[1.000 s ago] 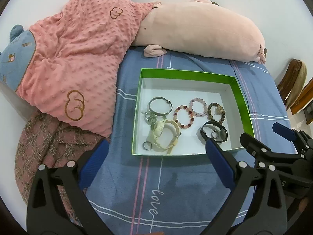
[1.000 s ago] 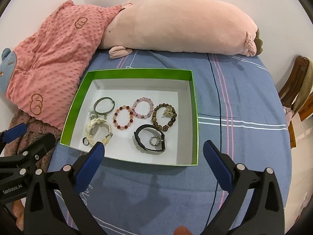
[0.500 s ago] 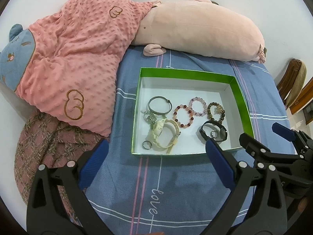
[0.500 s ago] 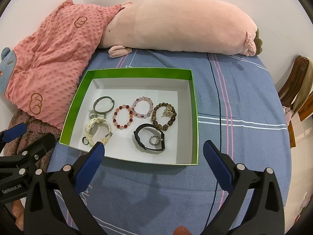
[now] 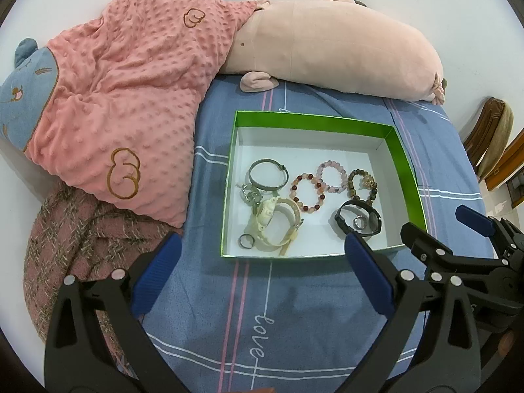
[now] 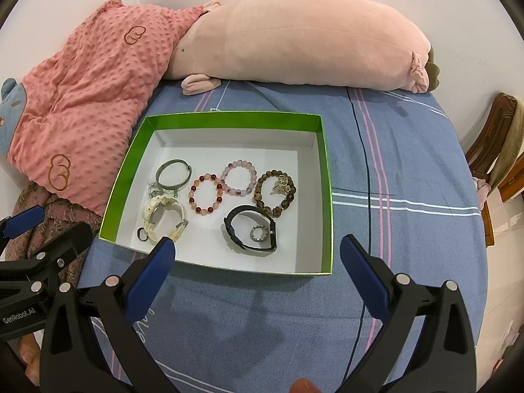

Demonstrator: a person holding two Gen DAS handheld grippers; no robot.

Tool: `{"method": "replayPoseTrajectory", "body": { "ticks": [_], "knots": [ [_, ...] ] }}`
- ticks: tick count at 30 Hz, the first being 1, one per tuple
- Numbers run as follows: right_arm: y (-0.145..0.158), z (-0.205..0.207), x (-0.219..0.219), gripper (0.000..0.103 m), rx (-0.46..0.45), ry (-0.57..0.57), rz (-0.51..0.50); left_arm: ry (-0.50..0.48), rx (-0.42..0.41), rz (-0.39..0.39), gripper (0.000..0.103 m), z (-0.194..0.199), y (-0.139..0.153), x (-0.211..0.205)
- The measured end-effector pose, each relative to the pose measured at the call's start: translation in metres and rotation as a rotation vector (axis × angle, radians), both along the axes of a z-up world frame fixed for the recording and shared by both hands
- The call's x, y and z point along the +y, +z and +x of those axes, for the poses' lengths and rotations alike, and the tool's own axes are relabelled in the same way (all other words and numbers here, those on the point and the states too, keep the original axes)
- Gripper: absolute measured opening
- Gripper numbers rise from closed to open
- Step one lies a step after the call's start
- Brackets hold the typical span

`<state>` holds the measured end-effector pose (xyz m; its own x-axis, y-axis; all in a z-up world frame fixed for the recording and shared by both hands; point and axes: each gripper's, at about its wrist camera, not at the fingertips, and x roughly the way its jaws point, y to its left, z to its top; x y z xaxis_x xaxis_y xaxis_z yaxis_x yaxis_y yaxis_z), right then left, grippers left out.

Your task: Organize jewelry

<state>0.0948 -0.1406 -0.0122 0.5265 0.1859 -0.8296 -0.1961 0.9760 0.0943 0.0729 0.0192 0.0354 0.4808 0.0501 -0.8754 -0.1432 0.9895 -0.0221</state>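
Jewelry all inside the green-walled box (image 6: 322, 177), white-floored, resting flat on the blue striped bedsheet (image 6: 402, 229). Inside: metal bangle (image 6: 173, 174) at 10 o'clock of the box floor, cream watch (image 6: 162, 216) at 8 o'clock with a small dark ring (image 6: 142, 234) touching its near edge, red-and-peach bead bracelet (image 6: 206, 194) at centre, pink bead bracelet (image 6: 238, 177) just past it toward 1 o'clock and touching it, brown bead bracelet (image 6: 275, 193) at 3 o'clock, black band (image 6: 250, 231) at 5 o'clock with a small silver ring (image 6: 259, 232) lying within its loop.

Judged: either the very start or the very end of sorting, nothing in hand. Left gripper (image 5: 258, 263) spread wide and empty, hovering at the box's near edge; right gripper (image 6: 255, 262) likewise spread wide and empty, also short of the near wall. If sorting remains, next move likely calls for reaching over the low wall and pinching one piece cleanly; overlapping watch, bangle and ring at the left look prone to snagging together.

Beyond the box: soft, yielding bed surface; pink dotted pillow (image 5: 124, 104) at 10 o'clock, long pink plush (image 6: 294, 39) along 12 o'clock, knitted plaid blanket (image 5: 72, 229) at 8 o'clock, white wall behind, wooden chair (image 6: 497, 150) at 3 o'clock off the bed.
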Motion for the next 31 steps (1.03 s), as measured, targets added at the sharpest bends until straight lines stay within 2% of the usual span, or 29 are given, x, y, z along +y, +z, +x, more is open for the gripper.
{"method": "replayPoseTrajectory", "body": {
  "ticks": [8, 17, 31],
  "knots": [
    [-0.0010, -0.0006, 0.0008, 0.101, 0.001, -0.001, 0.000, 0.000, -0.008, -0.005, 0.101, -0.0022, -0.0013, -0.0005],
    [-0.0008, 0.0002, 0.0013, 0.101, 0.002, 0.000, -0.001, -0.006, -0.006, -0.062, 0.101, -0.0014, -0.0017, 0.0016],
    [-0.0072, -0.0012, 0.0014, 0.101, 0.010, -0.003, -0.005, -0.007, 0.016, -0.035, 0.101, -0.0001, -0.0061, 0.0010]
  ]
}}
